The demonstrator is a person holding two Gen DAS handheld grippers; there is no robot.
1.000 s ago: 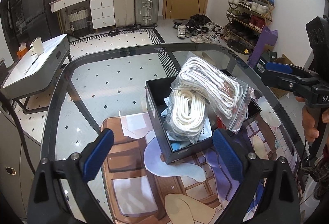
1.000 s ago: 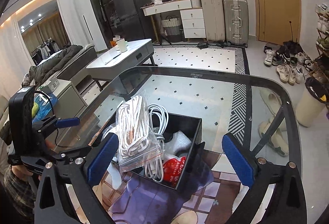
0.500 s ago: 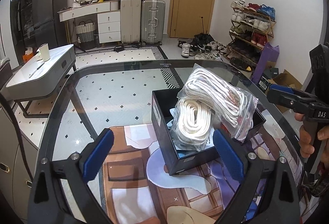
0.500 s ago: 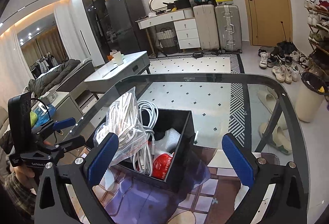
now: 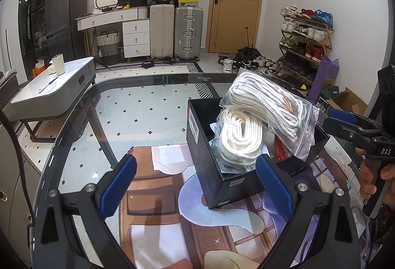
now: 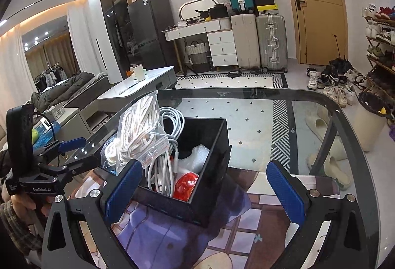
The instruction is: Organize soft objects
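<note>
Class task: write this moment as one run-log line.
left gripper: open, empty | right gripper: open, empty | black box: holds bagged white rope, cable

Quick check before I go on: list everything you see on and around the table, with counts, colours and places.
Box: one, black, open, on the mat.
Rope bags: two, clear with white rope, piled in the box, sticking out above its rim.
Cable: one coil, white, in the box.
Red packet: one, in the box corner.
Mat: one, printed, on the glass table.
Suitcases: three, teal, beige, silver, by the far wall.
Left tool: blue pads, open, empty.
Right tool: blue pads, open, empty.
</note>
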